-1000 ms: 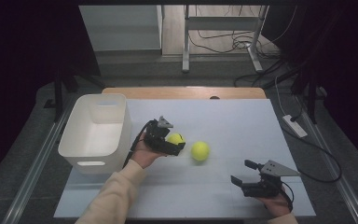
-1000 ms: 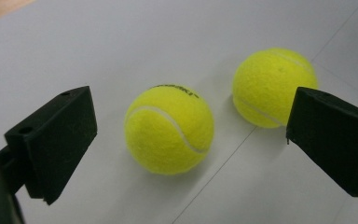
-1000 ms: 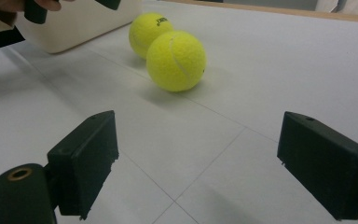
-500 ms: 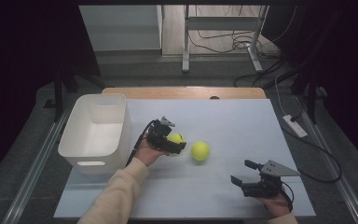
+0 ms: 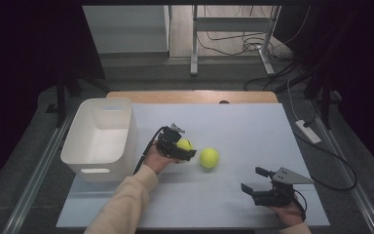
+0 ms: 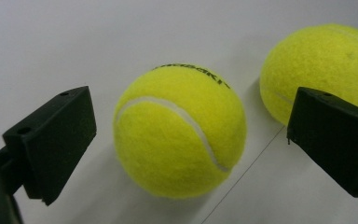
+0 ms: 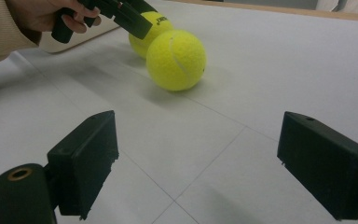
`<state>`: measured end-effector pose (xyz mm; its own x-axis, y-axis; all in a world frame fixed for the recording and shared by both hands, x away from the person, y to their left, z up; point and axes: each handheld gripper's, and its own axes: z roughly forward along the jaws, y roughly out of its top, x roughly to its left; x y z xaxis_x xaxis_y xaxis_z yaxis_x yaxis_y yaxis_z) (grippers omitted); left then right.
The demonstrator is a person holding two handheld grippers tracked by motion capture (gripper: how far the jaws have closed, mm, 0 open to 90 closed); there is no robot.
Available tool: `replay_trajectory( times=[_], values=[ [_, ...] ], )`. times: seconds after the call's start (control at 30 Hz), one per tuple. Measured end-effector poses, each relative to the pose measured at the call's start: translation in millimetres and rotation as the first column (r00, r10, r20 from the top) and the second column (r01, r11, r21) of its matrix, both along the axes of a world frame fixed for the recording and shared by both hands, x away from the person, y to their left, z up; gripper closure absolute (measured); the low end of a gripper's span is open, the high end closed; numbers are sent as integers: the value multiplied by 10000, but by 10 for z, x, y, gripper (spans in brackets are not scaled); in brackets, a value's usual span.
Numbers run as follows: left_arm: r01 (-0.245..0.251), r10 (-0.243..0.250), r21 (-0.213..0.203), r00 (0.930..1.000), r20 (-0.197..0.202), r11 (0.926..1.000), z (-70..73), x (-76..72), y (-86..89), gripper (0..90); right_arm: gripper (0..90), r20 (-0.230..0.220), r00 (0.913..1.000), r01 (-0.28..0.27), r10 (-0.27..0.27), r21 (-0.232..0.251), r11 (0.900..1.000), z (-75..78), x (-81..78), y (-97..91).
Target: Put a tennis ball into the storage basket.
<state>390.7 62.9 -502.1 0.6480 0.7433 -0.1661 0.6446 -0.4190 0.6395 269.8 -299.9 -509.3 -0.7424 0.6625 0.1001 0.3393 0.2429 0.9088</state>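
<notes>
I've got the table (image 5: 253, 122) spread wide under me, with the white bin (image 5: 102, 139) parked at its left edge, mouth up, close to the work; my guess is that's where the balls are headed. My left gripper (image 5: 177, 146) sits just right of the bin, forearm coming in slanted from the bottom, hand wrapped round the handle. Its jaws are spread and straddle the near ball (image 6: 179, 133), one on each flank with daylight on both sides, so nothing is pinched yet. That ball rests on the table, and the far ball (image 5: 209, 158) lies just beside it, to its right; from the left gripper view I can't tell whether they touch. I'd judge a close now would catch the near one only. My right gripper (image 5: 265, 187) waits well apart at the lower right, low over the table, jaws wide and gripping nothing, aimed at the pair.
</notes>
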Motion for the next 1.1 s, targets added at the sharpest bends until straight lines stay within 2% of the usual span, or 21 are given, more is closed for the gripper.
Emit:
replay_trajectory(
  times=[0.27,0.3,0.4,0.43,0.53,0.8,1.1],
  values=[
    [-49,54,184,9996,-281,9998,-84,43,-30,92,122,-4,10000,-15,15,-34,10000,-3,-1,3],
    [-80,87,208,9995,-306,9998,-91,47,-30,148,122,-6,10000,-16,16,-45,10000,-4,-1,4],
    [-327,338,465,9992,-235,9984,-117,56,-39,239,122,-9,10000,-10,10,-47,10000,-5,-1,3],
    [-337,348,423,9991,-255,9985,-117,59,-36,250,122,-11,10000,-1,1,-46,10000,-5,0,2],
    [-342,352,345,9990,-283,9988,-117,65,-28,258,122,5,10000,2,-2,-45,10000,-4,-1,1],
    [-240,245,451,9996,-106,9987,-73,42,5,264,122,14,10000,17,-17,-40,10000,-2,-3,-1],
    [-167,165,143,9998,129,9998,41,-21,69,264,122,13,10000,26,-26,-13,10000,2,-4,-2]
  ],
)
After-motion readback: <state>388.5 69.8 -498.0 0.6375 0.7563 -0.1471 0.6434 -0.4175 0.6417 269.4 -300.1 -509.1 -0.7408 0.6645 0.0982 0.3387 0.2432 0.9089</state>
